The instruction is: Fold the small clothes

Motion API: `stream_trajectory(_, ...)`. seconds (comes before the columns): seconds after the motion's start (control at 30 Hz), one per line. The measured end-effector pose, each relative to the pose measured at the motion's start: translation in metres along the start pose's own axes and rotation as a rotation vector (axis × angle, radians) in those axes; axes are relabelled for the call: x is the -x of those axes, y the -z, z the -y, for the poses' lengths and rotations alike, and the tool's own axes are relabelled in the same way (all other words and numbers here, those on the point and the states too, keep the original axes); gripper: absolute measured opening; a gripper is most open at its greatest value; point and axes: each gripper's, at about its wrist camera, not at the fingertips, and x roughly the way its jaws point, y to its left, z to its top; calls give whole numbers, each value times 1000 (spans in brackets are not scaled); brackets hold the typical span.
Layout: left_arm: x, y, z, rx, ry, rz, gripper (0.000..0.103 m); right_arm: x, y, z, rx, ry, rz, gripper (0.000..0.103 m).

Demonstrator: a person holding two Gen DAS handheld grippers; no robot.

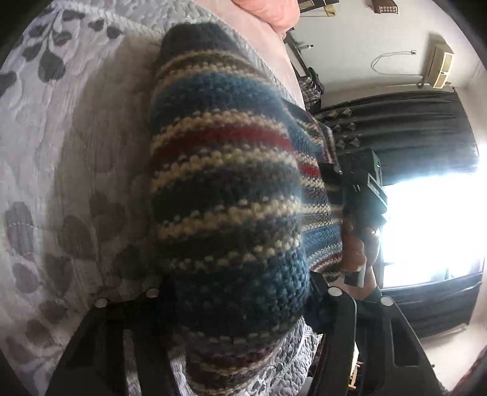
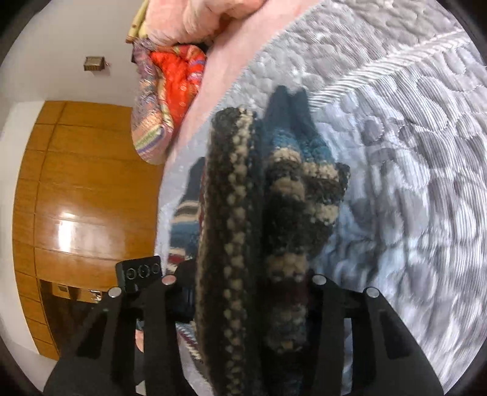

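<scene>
A thick knitted garment (image 1: 225,182) with blue, cream, red and dark stripes fills the left wrist view, hanging above a grey quilted bedspread (image 1: 76,137). My left gripper (image 1: 243,292) is shut on its lower bunched part, which fills the gap between the black fingers (image 1: 100,335). In the right wrist view the same garment (image 2: 231,213) stands folded in layers between the fingers of my right gripper (image 2: 243,278), which is shut on it. More of the knit lies on the bedspread (image 2: 411,152) behind. A hand (image 1: 354,246) carries the right gripper's body (image 1: 362,189) at the garment's far edge.
A pink pillow (image 2: 197,15) and folded bright cloths (image 2: 170,91) lie at the head of the bed. A glossy wooden wardrobe (image 2: 76,189) stands beyond the bed edge. Dark curtains (image 1: 411,131) frame a bright window (image 1: 432,228).
</scene>
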Motion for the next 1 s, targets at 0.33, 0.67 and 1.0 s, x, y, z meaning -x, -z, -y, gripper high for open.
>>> stream_trajectory(0.33, 60, 43, 38, -68, -27, -34, 55, -6, 73, -78, -16, -41, 1, 41)
stream_trajectory(0.67, 109, 144, -50, 41, -173, -74, 67, -108, 188, -77, -59, 10, -189, 55)
stream_trajectory(1.0, 190, 183, -22, -27, -316, 233, 78, -26, 219, -126, 105, 159, -1, 49)
